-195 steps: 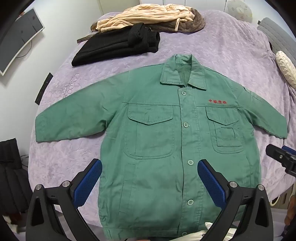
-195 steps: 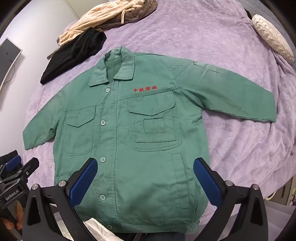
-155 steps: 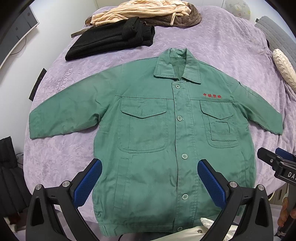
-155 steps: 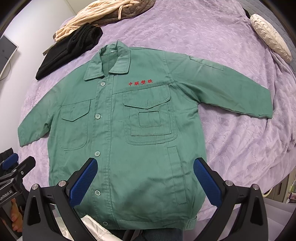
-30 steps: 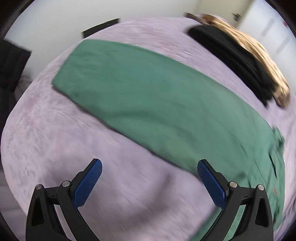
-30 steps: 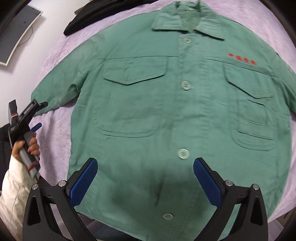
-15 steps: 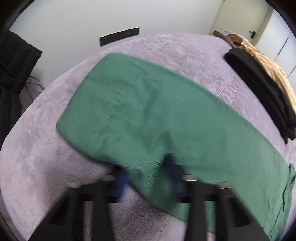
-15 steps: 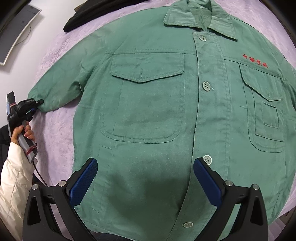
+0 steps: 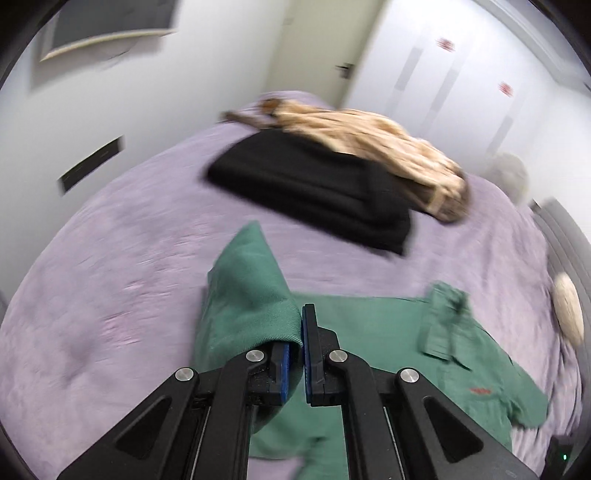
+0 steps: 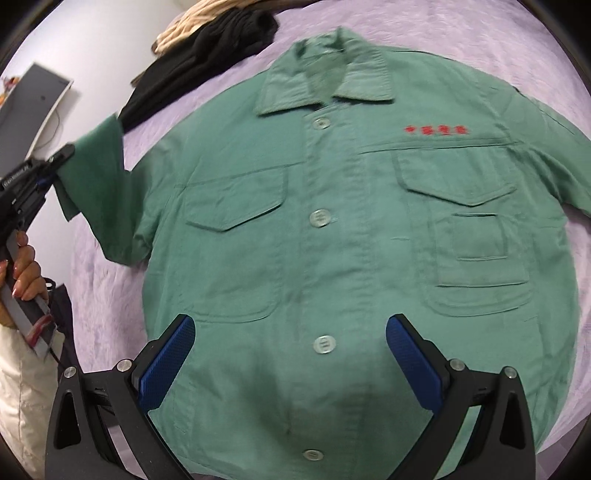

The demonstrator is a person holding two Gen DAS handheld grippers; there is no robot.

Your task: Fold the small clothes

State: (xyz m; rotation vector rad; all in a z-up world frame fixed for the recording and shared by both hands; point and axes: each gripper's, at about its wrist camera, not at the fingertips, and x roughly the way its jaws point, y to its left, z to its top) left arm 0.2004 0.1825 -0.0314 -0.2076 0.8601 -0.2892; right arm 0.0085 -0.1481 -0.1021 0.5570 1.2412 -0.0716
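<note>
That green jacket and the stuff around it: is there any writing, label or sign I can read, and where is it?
Red embroidery above the chest pocket of the green jacket: a short row of characters, too blurred to read.
White lettering on the side of the left tool: too small to read.
Red signs on the white doors: blurred, unreadable.
Nothing else bears text.

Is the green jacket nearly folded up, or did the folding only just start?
Only just started. Done: the green button-up jacket lies spread flat, front up, on the purple bedspread. In hand: the left gripper is shut on the cuff of one sleeve and holds it up off the bed. The right gripper hangs open over the jacket's front, holding nothing. Left: both sleeves and the body; no fold shows yet.
</note>
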